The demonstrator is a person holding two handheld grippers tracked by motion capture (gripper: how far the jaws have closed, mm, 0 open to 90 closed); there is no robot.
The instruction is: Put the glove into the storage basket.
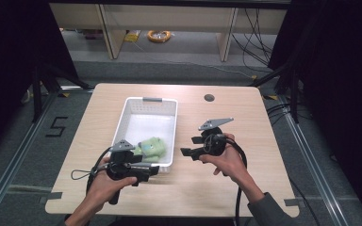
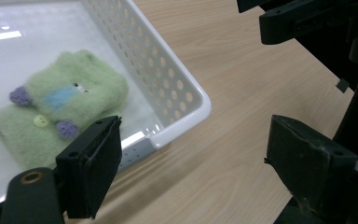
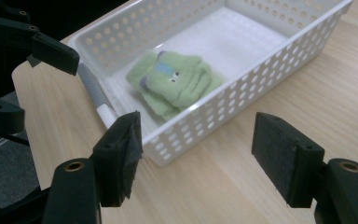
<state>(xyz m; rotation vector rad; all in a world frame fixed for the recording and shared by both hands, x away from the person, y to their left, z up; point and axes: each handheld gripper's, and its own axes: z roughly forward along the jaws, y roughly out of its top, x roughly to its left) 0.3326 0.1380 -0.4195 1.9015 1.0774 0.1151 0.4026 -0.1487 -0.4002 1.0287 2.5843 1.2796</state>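
A white perforated basket (image 1: 122,123) stands on the wooden table (image 1: 226,188). In its near end lies a fuzzy green folded cloth (image 1: 152,147) with purple dots and a blue patch. My left gripper (image 1: 153,168) hovers at the basket's near corner, open, jaws empty. My right gripper (image 1: 191,146) is just right of the basket, also open and empty, pointing toward it. In the left gripper view the left gripper (image 2: 193,163) frames the basket corner (image 2: 186,86) and the cloth (image 2: 60,107). In the right gripper view the right gripper (image 3: 198,149) faces the basket wall (image 3: 242,98), the cloth (image 3: 175,84) and the left gripper (image 3: 44,88).
A round cable hole (image 1: 209,98) sits near the table's far edge. Bare tabletop lies right of the basket and along the near edge. Beyond the table are wooden furniture legs and a yellow cable coil (image 1: 159,35) on the floor.
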